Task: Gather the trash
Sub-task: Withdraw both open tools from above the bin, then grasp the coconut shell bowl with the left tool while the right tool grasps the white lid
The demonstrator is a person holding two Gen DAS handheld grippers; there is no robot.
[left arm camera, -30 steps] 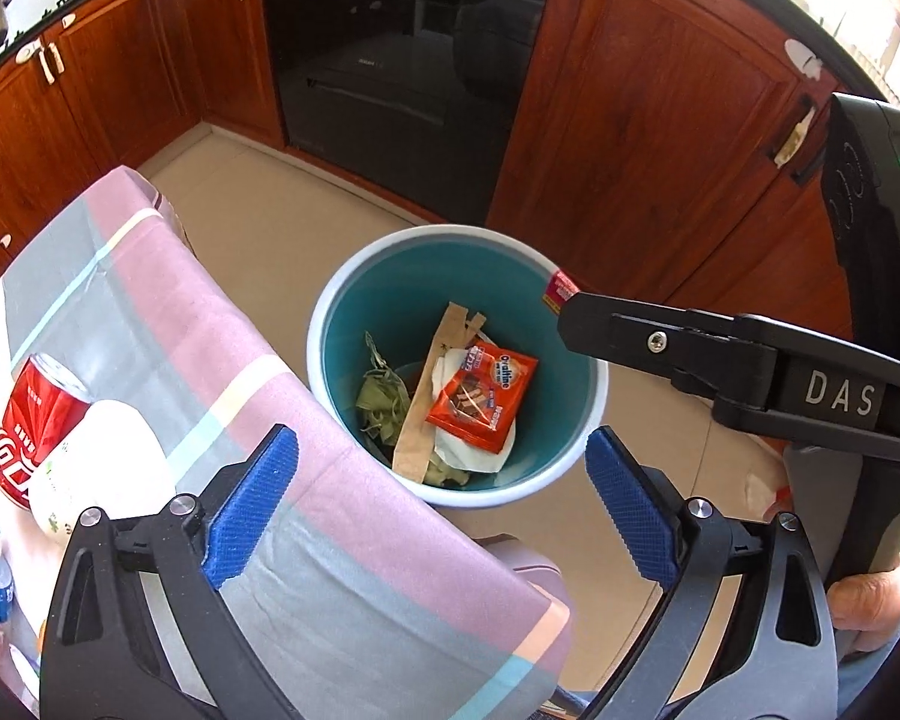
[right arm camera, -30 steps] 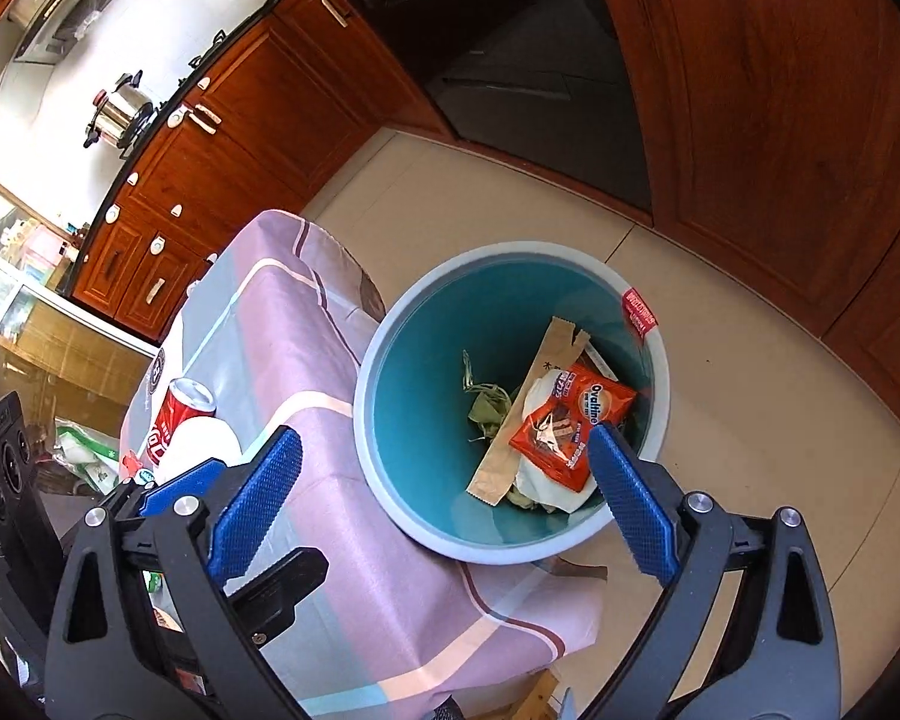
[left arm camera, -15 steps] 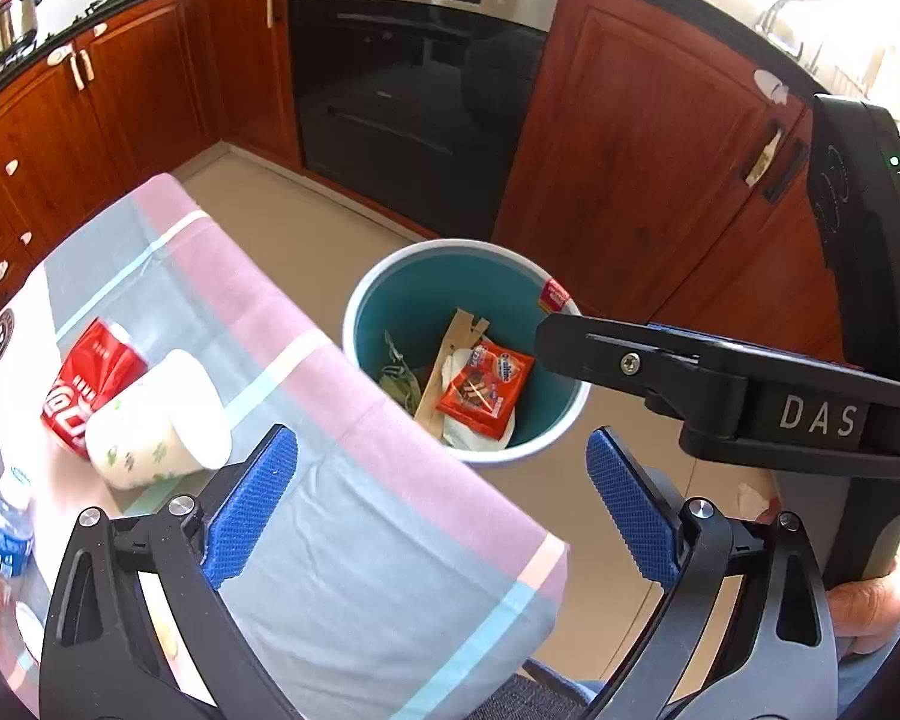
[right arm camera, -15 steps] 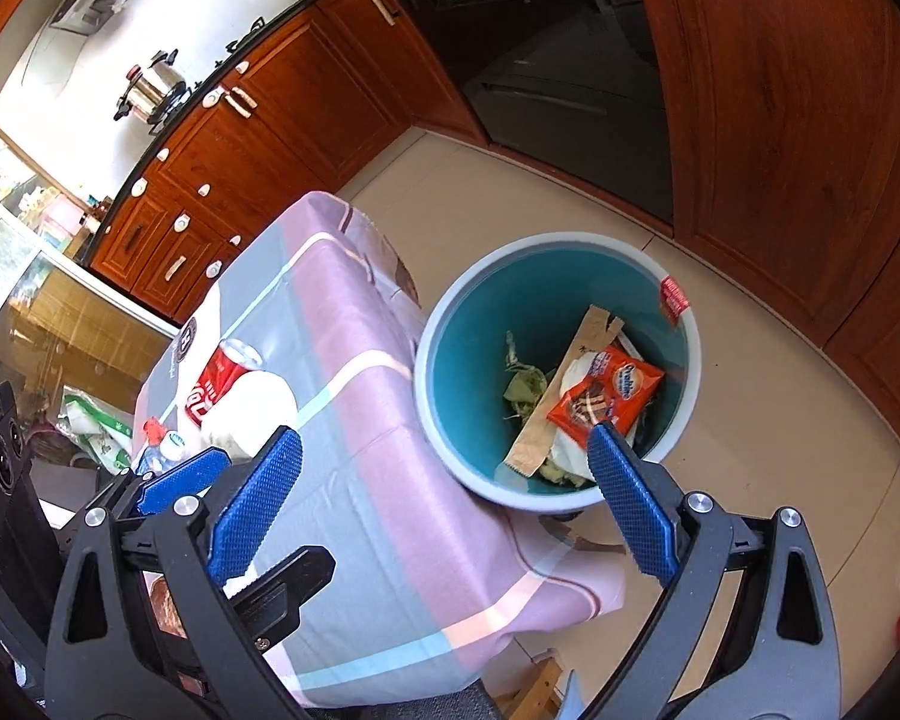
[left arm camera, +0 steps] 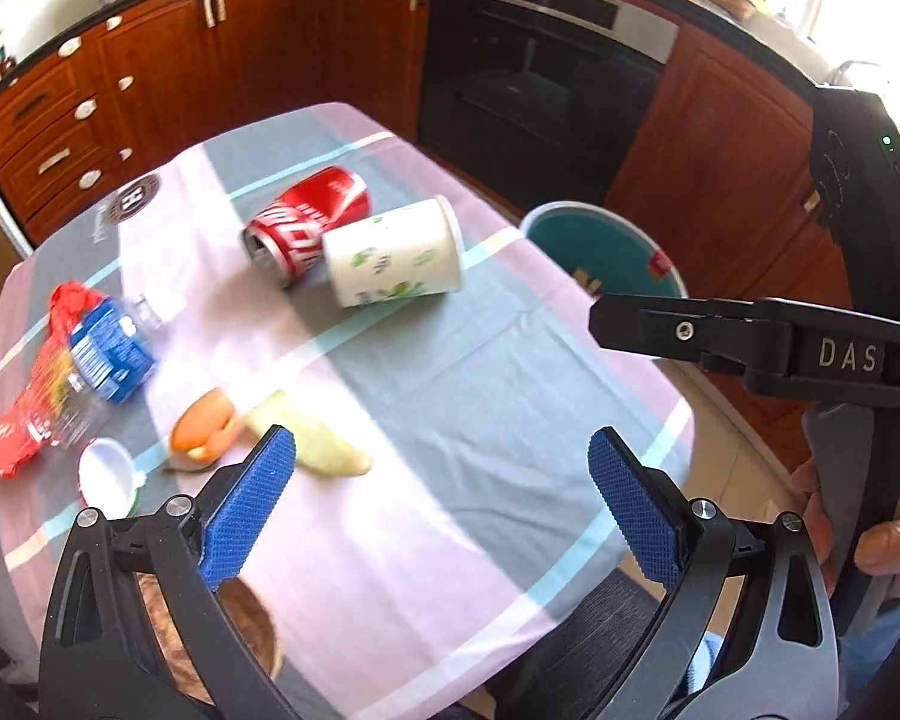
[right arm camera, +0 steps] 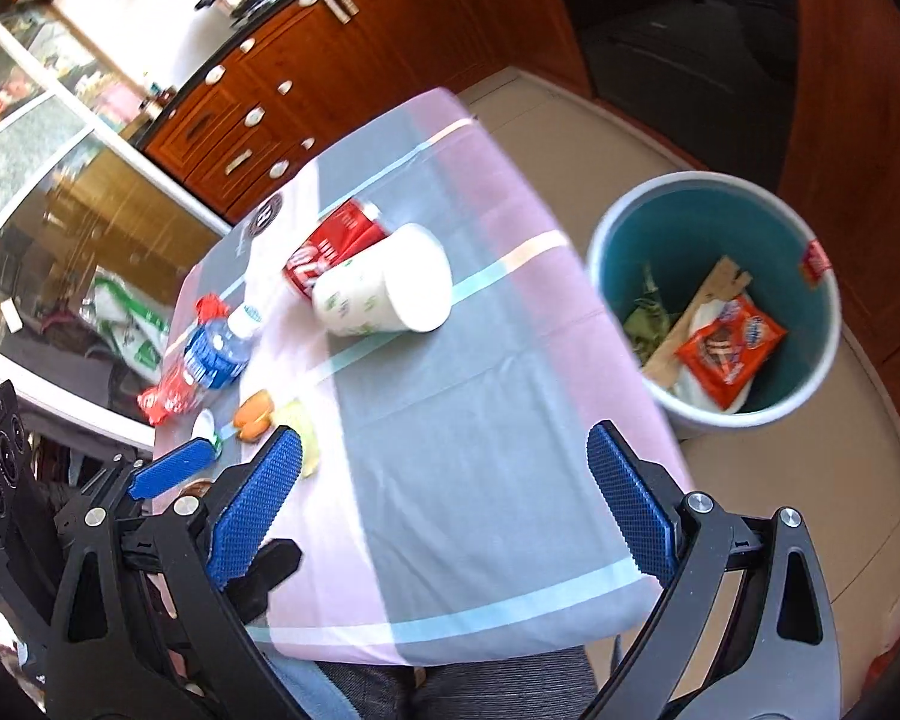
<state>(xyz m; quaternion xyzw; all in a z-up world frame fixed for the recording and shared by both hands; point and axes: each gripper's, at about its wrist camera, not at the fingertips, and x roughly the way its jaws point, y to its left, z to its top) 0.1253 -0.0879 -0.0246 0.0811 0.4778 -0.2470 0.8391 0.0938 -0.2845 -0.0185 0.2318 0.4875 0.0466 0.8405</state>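
A red soda can (left arm camera: 309,223) and a white paper cup (left arm camera: 393,253) lie on their sides on the checked tablecloth (left arm camera: 450,396). A plastic bottle with a blue label (left arm camera: 99,348), a red wrapper (left arm camera: 12,435), a white lid (left arm camera: 107,476), orange peel (left arm camera: 203,431) and a pale peel (left arm camera: 312,444) lie at the left. The teal bin (right arm camera: 714,294) stands on the floor at the right and holds a red snack packet (right arm camera: 729,348). My left gripper (left arm camera: 441,504) is open and empty above the near table. My right gripper (right arm camera: 444,498) is open and empty; its finger also shows in the left wrist view (left arm camera: 690,330).
Wooden cabinets (left arm camera: 168,66) and a black oven (left arm camera: 540,78) line the far wall. A tiled floor (right arm camera: 798,480) surrounds the bin. A brown wooden piece (left arm camera: 252,636) sits at the near table edge. A glass cabinet (right arm camera: 42,210) stands at the left.
Both grippers swung left, away from the bin and back over the table. The can, cup, bottle and peels came into view. Both stayed open and empty.
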